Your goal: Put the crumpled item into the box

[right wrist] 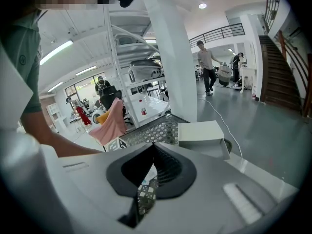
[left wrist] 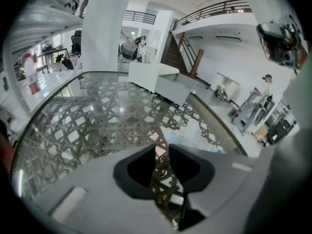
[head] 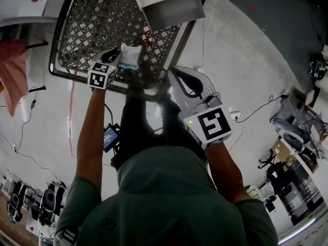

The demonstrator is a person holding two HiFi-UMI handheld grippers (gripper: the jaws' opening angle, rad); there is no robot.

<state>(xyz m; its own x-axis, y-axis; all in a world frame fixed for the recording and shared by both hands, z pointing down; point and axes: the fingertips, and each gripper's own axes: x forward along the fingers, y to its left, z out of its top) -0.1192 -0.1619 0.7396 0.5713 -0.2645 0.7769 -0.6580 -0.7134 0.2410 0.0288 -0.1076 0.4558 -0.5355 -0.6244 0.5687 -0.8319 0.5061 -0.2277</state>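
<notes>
The crumpled white and pale blue item (head: 130,56) lies on the lattice-patterned glass table (head: 60,60) near its front edge. My left gripper (head: 120,57) reaches it from the left, tips right beside it. In the left gripper view the item (left wrist: 197,135) shows just right of the jaws. The left gripper (left wrist: 160,146) has a narrow gap showing only table. The white box (head: 169,4) (left wrist: 163,82) (right wrist: 202,133) stands open at the table's far end. My right gripper (head: 171,76) (right wrist: 152,146) hovers at the front edge, its tips together and holding nothing.
A pink cloth (head: 13,70) (right wrist: 112,123) hangs at the left of the table. White shelving (right wrist: 141,82) stands behind it. Cables (head: 261,106) run over the floor. People (right wrist: 207,65) walk in the background. Equipment clutters the floor's right side (head: 287,137).
</notes>
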